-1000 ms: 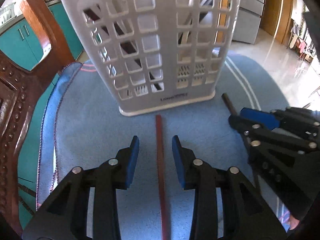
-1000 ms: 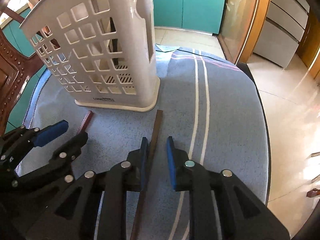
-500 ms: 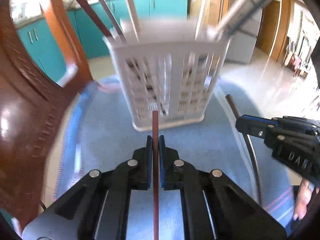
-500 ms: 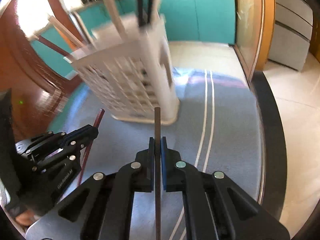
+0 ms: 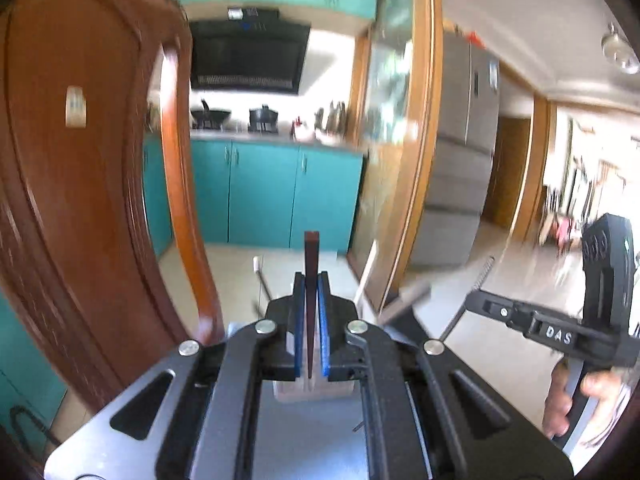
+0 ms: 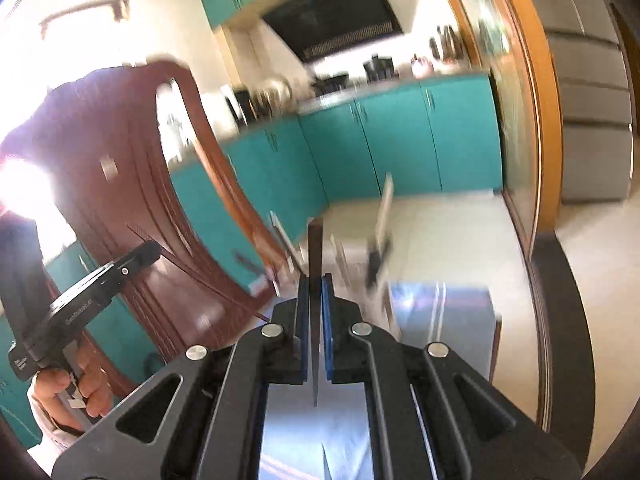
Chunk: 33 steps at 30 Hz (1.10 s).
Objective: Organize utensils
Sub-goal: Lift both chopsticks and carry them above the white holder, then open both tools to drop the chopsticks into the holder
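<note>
My left gripper (image 5: 311, 280) is shut on a reddish-brown chopstick (image 5: 311, 256) that sticks out past the blue pads, lifted well above the table. My right gripper (image 6: 316, 280) is shut on a dark brown chopstick (image 6: 315, 244), also raised. Each view shows the other gripper: the right gripper (image 5: 478, 302) at the right edge, the left gripper (image 6: 138, 256) at the left, held by a hand (image 6: 88, 388). The white utensil basket (image 5: 312, 394) is mostly hidden under the fingers. Blurred utensil handles (image 6: 384, 208) poke up from it.
A carved wooden chair back (image 5: 80, 200) stands close on the left. The blue cloth (image 6: 440, 312) covers the table below. Teal kitchen cabinets (image 5: 260, 196), a wood-framed glass door (image 5: 396, 140) and a grey fridge (image 5: 464, 140) lie beyond.
Both grippers closed on the chopsticks that lay on the blue cloth and lifted them. Both views rose and tilted up from the basket toward the kitchen.
</note>
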Each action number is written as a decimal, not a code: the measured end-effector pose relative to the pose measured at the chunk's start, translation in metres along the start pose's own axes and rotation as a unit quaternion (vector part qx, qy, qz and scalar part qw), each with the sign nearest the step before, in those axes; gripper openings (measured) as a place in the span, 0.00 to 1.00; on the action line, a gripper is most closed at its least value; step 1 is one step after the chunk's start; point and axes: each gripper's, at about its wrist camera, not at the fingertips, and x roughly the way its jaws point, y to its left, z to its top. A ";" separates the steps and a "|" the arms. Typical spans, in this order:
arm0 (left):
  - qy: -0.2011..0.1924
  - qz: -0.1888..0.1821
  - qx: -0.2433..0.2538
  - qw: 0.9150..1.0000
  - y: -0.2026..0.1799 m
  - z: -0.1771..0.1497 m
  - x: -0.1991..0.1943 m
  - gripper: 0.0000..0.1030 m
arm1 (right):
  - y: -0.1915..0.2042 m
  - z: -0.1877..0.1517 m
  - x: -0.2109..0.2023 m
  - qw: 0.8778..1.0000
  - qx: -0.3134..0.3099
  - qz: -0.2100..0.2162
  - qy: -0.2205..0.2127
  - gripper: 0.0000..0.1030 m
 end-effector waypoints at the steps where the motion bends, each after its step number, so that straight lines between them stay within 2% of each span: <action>1: -0.017 0.001 -0.006 1.000 0.000 0.013 0.000 0.07 | 0.003 0.013 -0.005 1.000 0.001 0.002 -0.020 0.06; 4: -0.049 0.006 -0.018 0.999 0.004 0.044 0.011 0.07 | 0.010 0.047 -0.012 0.997 0.004 0.007 -0.076 0.06; 7: -0.067 0.009 -0.035 0.997 0.012 0.055 0.024 0.07 | 0.010 0.072 -0.007 0.993 0.010 0.008 -0.122 0.06; 11: -0.070 0.027 -0.045 0.996 0.030 0.058 0.053 0.07 | 0.013 0.081 0.017 0.989 -0.013 -0.039 -0.144 0.06; 16: -0.082 0.046 -0.068 0.993 0.050 0.068 0.071 0.07 | 0.009 0.077 0.059 0.992 -0.025 -0.054 -0.112 0.06; 18: -0.077 0.042 -0.082 0.993 0.056 0.066 0.085 0.07 | 0.010 0.072 0.076 0.992 -0.035 -0.075 -0.095 0.06; 25: -0.008 0.056 -0.054 0.997 0.044 0.038 0.142 0.07 | 0.011 0.054 0.110 0.992 -0.058 -0.103 -0.051 0.06; 30: 0.027 0.069 -0.020 0.997 0.031 0.025 0.162 0.08 | 0.013 0.042 0.123 0.992 -0.065 -0.103 -0.029 0.06; 31: 0.037 0.071 -0.013 0.997 0.028 0.021 0.166 0.11 | 0.013 0.040 0.123 0.992 -0.067 -0.105 -0.026 0.06; 32: 0.046 0.069 -0.008 0.997 0.026 0.018 0.168 0.26 | 0.014 0.038 0.123 0.991 -0.070 -0.109 -0.024 0.08; 33: 0.050 0.065 -0.003 0.997 0.024 0.016 0.166 0.37 | 0.015 0.035 0.121 0.991 -0.073 -0.113 -0.023 0.12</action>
